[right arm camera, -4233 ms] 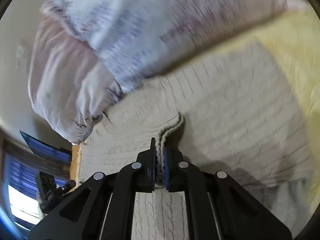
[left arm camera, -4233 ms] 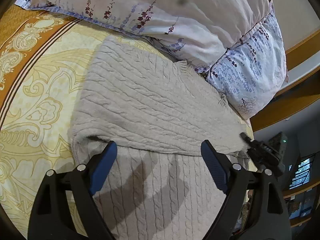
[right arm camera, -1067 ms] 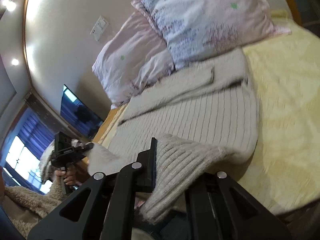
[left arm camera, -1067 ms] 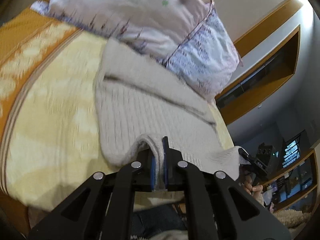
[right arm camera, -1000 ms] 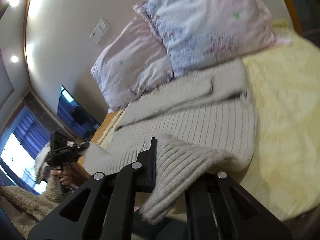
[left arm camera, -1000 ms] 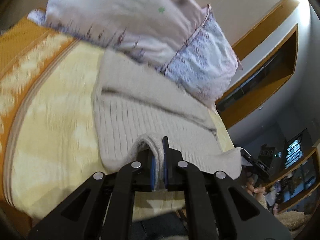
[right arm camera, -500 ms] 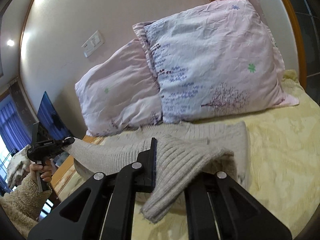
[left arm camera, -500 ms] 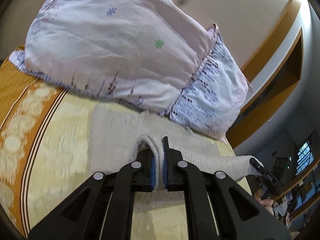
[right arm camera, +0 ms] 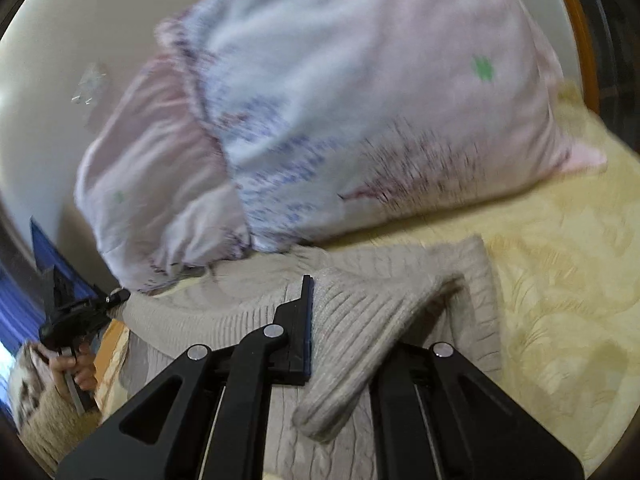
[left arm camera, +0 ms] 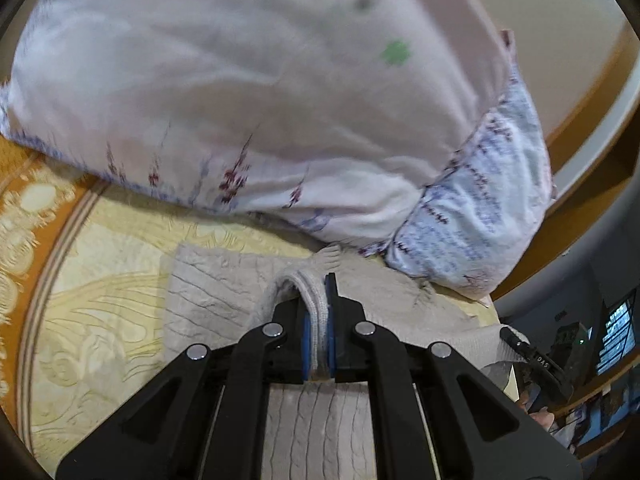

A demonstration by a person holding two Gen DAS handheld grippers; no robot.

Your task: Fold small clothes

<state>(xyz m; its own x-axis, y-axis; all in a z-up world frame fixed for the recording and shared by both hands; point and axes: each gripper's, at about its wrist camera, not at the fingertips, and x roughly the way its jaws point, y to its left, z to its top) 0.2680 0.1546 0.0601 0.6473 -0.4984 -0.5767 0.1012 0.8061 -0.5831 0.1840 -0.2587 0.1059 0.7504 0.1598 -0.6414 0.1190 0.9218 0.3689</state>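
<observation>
You were midway through a fold: the sweater [left arm camera: 224,280] lay on the bedspread [left arm camera: 100,320] just below the pillows [left arm camera: 280,100], its near edge lifted and carried toward them, not yet laid down or smoothed. Your left gripper [left arm camera: 319,312] was clamped on a doubled ridge of knit. The right gripper [right arm camera: 320,320] also pinched the hem, which draped over and hid its right finger.

Left gripper [left arm camera: 318,334]: jaws closed tight, blue pads [left arm camera: 306,336] pinching a fold of sweater [left arm camera: 208,300].
Right gripper [right arm camera: 340,340]: clamped on a sweater edge draped over its right finger; left pad [right arm camera: 307,320] visible.
</observation>
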